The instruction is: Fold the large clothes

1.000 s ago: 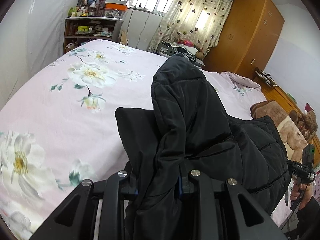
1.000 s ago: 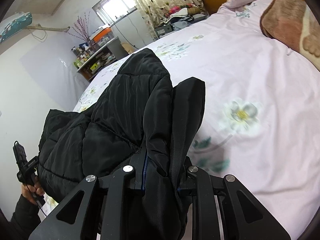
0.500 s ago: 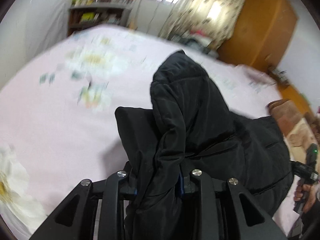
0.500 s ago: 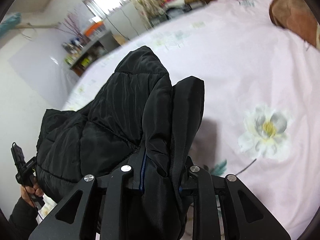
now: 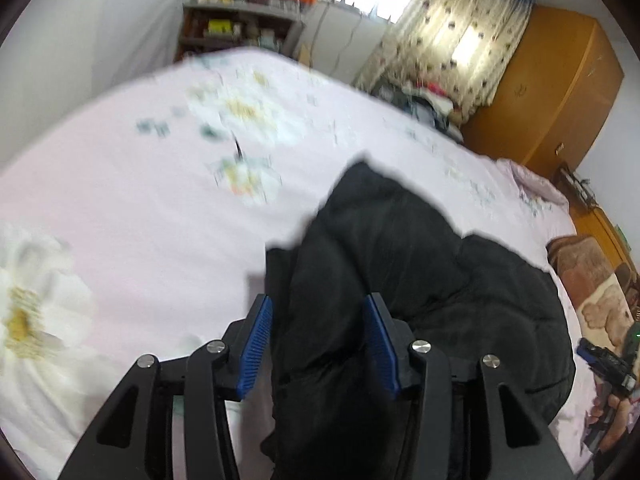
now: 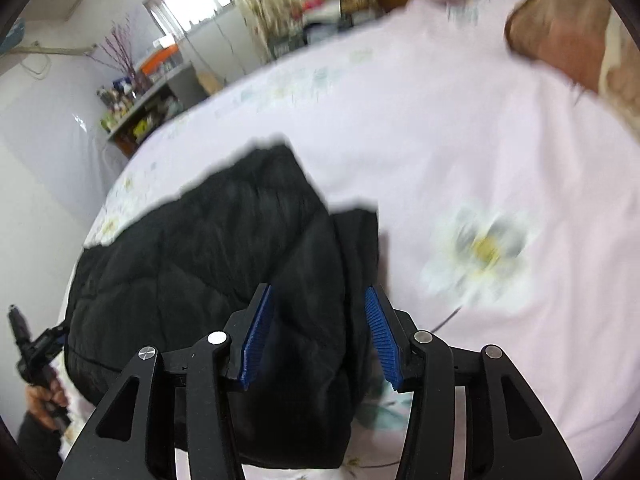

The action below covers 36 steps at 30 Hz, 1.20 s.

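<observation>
- Left hand-held gripper (image 5: 318, 340): jaws opening, blue pads clear of the black padded jacket (image 5: 400, 280), whose bunched edge sits between them.
- Right hand-held gripper (image 6: 316, 336): jaws opening too, with a jacket fold in the gap, not pinched.
- The jacket lies heaped on the bed (image 5: 140, 208), on its pink flowered cover.
- Beyond the bed: a cluttered shelf (image 5: 236, 28), a curtained window, a wooden wardrobe (image 5: 560, 92).

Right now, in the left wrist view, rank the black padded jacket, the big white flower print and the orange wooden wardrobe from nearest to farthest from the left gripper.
1. Black padded jacket, between the opening jaws of the left gripper.
2. Big white flower print, on the bedspread at left.
3. Orange wooden wardrobe, against the far wall, upper right.
</observation>
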Tool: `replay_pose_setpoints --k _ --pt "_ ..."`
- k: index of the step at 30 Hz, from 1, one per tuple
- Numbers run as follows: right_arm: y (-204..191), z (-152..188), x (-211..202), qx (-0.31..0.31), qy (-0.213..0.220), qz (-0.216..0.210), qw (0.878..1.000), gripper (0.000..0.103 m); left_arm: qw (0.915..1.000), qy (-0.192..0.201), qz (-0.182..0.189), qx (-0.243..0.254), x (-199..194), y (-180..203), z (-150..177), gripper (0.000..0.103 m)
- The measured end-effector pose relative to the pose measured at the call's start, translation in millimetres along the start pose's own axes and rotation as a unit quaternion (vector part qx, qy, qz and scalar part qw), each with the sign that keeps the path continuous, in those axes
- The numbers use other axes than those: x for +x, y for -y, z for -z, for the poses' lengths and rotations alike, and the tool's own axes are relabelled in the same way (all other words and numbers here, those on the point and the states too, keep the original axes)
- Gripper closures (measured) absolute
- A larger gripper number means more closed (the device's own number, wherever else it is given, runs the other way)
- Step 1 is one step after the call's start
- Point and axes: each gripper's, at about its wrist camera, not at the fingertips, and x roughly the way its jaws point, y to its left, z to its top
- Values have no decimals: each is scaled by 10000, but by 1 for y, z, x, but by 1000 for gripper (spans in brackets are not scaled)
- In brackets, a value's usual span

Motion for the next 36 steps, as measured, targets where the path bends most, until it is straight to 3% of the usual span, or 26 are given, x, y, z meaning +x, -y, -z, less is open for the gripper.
replay_pose_setpoints --k 3,6,10,13,18,24,36 --pt "-14 -7 -12 -205 217 -74 9995 54 9997 185 127 127 -6 15 -13 53" --pt "-34 -8 1 -528 32 -79 9986 54 9988 18 111 473 10 31 -13 53" --pt "-31 1 40 -529 -510 124 9972 54 9979 -362 -86 532 45 32 -4 53" --pt "-23 3 41 -442 -541 115 9975 55 9984 -311 -66 457 38 35 -4 53" --pt "-26 3 11 -498 -329 94 9982 55 9982 -172 -91 568 9 46 0 53" --pt "-53 22 -36 -668 -17 -7 9978 55 9973 -35 -47 729 -41 70 27 52" --pt "-97 91 -125 -963 352 -128 9946 55 9946 88 -97 1029 -147 109 101 44"
